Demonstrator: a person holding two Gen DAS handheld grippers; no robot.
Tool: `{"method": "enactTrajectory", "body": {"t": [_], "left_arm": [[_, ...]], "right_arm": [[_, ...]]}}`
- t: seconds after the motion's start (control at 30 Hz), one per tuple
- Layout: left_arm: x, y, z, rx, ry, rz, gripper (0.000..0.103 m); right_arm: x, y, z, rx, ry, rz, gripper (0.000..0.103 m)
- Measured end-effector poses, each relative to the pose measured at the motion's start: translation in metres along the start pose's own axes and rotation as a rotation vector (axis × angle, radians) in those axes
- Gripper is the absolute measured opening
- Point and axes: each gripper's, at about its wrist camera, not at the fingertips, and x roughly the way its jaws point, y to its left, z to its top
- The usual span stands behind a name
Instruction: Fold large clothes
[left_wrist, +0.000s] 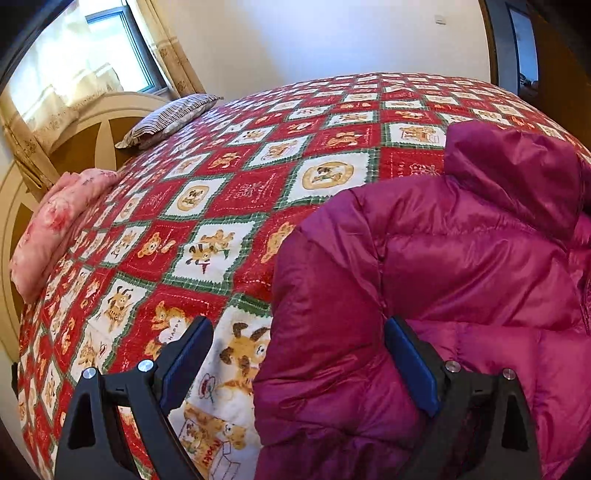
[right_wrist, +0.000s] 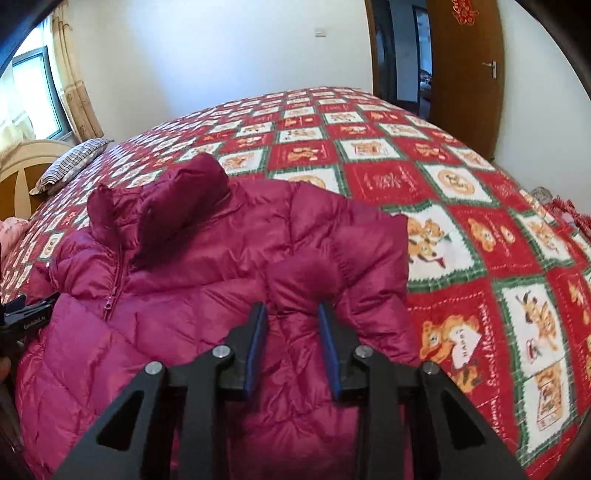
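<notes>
I see the bed (left_wrist: 258, 192) wide and bare past the jacket (right_wrist: 207, 266), which lies near my edge, collar pointing to the far wall. Its hem is cut off below. My left fingers (left_wrist: 299, 362) gape around its sleeve edge; my right fingers (right_wrist: 291, 332) pinch a fold.

White walls (right_wrist: 221, 55), curtained window (left_wrist: 110, 55), wooden door (right_wrist: 465, 74), quilted bed (left_wrist: 258, 166)

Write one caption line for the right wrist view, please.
Right gripper pinching a fold of a magenta down jacket spread on a red patchwork bedspread.
</notes>
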Motion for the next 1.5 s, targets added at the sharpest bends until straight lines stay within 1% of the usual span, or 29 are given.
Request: {"method": "enactTrajectory", "body": {"t": [0.2,0.3,0.53,0.77,1.13,1.3,1.47,1.5], "left_arm": [[0.002,0.0,-0.001,-0.007,-0.01,0.004,0.095],[0.001,-0.002,-0.002,0.002,-0.019,0.017,0.095],[0.001,-0.002,-0.003,-0.006,-0.02,0.009,0.095],[0.001,-0.002,-0.003,-0.007,-0.021,0.008,0.095],[0.003,-0.002,-0.004,-0.015,-0.013,-0.006,0.095],[0.002,-0.004,-0.003,-0.006,-0.015,0.004,0.095],[0.0,0.005,0.003,-0.016,0.018,-0.038,0.095],[-0.004,0.009,0.007,-0.02,0.03,-0.031,0.095]], "right_arm": [[0.003,-0.001,-0.003,0.009,0.011,0.004,0.033],[0.004,0.003,-0.003,-0.001,0.011,-0.01,0.033],[0.007,0.005,-0.003,-0.013,0.014,-0.026,0.033],[0.008,0.01,-0.004,-0.037,0.012,-0.06,0.033],[0.009,0.01,-0.004,-0.036,0.01,-0.062,0.033],[0.009,0.01,-0.004,-0.042,0.011,-0.068,0.033],[0.008,0.011,-0.003,-0.049,0.019,-0.074,0.034],[0.007,0.01,-0.001,-0.046,0.022,-0.065,0.038]]}}
